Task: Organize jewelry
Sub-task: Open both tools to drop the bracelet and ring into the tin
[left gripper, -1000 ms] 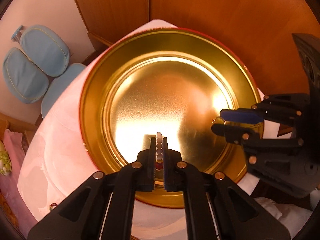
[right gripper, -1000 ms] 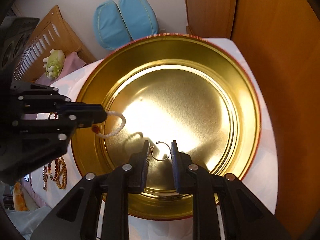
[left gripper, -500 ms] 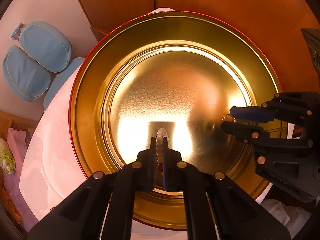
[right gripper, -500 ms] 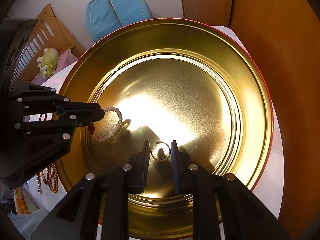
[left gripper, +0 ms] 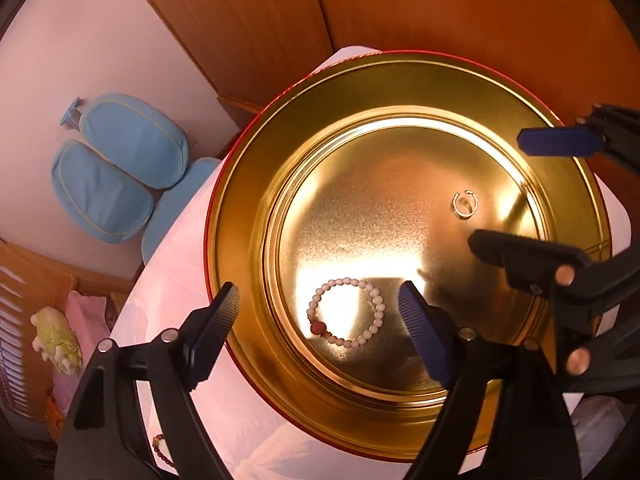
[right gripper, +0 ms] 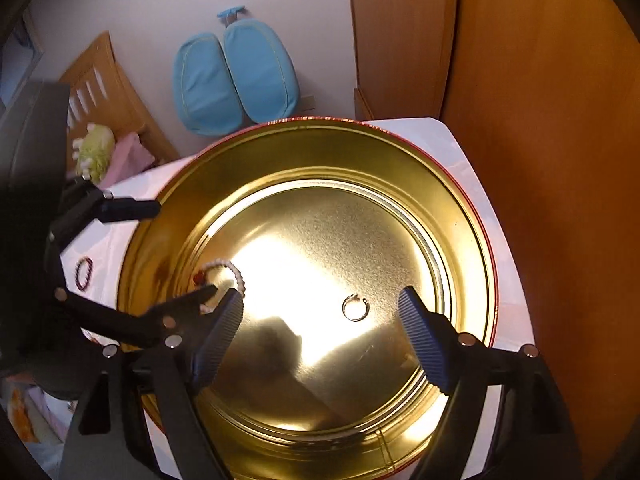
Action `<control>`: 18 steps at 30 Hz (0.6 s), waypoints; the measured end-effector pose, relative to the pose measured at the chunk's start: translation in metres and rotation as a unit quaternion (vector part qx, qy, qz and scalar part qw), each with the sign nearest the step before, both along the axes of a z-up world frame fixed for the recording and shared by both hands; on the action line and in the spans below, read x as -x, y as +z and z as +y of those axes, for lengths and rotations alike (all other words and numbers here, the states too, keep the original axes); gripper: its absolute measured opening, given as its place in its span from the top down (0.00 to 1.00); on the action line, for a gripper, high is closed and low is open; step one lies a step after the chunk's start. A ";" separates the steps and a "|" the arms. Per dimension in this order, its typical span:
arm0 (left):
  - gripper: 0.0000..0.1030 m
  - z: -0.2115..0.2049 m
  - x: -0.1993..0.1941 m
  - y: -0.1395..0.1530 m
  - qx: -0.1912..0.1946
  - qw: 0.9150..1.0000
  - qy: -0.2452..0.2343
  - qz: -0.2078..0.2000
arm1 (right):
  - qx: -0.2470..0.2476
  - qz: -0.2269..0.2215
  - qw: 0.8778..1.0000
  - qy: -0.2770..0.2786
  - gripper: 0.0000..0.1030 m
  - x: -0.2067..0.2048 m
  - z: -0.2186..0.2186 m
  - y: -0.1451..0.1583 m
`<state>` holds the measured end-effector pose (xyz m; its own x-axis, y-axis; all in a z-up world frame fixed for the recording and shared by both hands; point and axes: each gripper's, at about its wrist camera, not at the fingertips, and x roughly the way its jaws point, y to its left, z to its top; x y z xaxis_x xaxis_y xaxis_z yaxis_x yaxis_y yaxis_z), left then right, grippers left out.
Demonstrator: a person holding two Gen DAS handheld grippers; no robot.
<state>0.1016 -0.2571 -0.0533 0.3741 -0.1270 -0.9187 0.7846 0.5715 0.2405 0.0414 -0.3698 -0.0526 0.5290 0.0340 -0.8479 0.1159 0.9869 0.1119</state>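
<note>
Both hand-held grippers now wide, bracelet (left gripper: 346, 312) and ring (left gripper: 465, 204) dropped in gold tin (left gripper: 240, 216), white cloth (left gripper: 176, 264), wooden wardrobe (left gripper: 400, 4).

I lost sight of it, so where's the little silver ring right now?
The silver ring lies flat on the floor of the gold tin, right of the white bead bracelet and apart from it, under the open right claw.

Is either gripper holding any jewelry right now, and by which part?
Nothing is held. Both the left gripper and right gripper are open; the bead bracelet and ring lie in the gold tin.
</note>
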 end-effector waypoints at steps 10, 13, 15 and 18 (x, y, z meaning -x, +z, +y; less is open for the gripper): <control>0.22 0.002 0.008 0.003 -0.006 1.000 -0.010 -0.023 | -0.045 -0.009 0.999 -0.023 0.19 0.009 -0.003 0.008; 0.22 0.011 0.020 0.010 0.008 0.999 -0.005 -0.035 | -0.059 -0.028 0.997 -0.030 0.15 0.016 -0.003 0.017; 0.22 0.020 0.029 0.016 0.026 0.999 0.005 -0.037 | -0.064 -0.036 0.997 -0.036 0.14 0.024 -0.002 0.021; 0.22 0.043 0.042 0.020 0.050 0.998 0.024 -0.044 | -0.084 -0.041 0.994 -0.051 0.10 0.035 -0.005 0.022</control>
<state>0.0601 -0.2144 -0.0337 0.4598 -0.1963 -0.8661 0.7346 0.6321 0.2467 0.0062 -0.3747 -0.0303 0.6035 0.1152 -0.7890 0.1976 0.9370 0.2879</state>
